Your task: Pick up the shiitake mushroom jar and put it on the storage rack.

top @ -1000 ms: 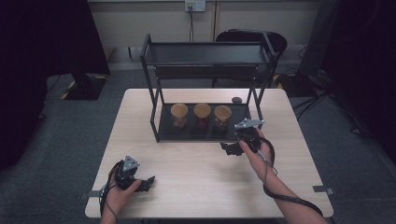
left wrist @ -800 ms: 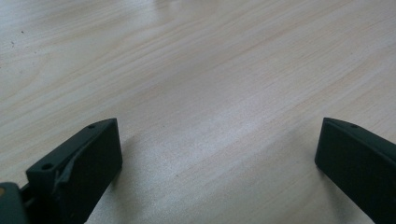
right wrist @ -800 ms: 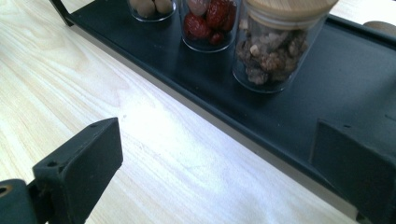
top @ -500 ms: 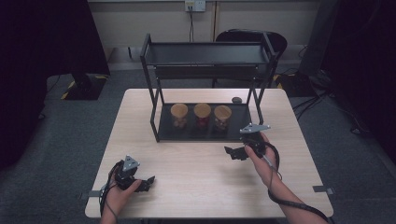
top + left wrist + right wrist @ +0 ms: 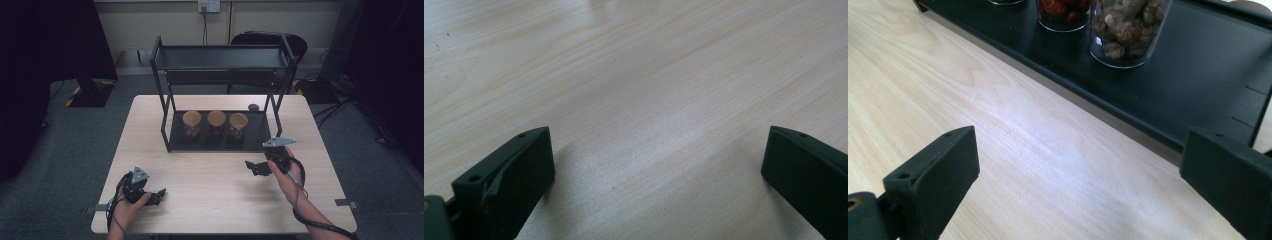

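Observation:
Three glass jars with wooden lids (image 5: 216,123) stand in a row on the bottom tray of a black two-tier rack (image 5: 220,55) at the back of the table. In the right gripper view the jar of brown nuts (image 5: 1128,27) and the jar of red pieces (image 5: 1064,12) are close ahead. My right gripper (image 5: 256,167) hovers open just in front of the rack's right end, nothing between its jaws. Near the table's front left corner my left gripper (image 5: 156,196) rests open over bare wood (image 5: 649,100).
A small dark round object (image 5: 253,106) lies on the light wooden table (image 5: 210,200) behind the rack's right side. A black chair (image 5: 260,39) stands beyond the table. The rack's front rail (image 5: 1088,100) runs across just ahead of the right gripper.
My right gripper has drawn back from the rack toward the near right, away from the jars. The left gripper has stayed put.

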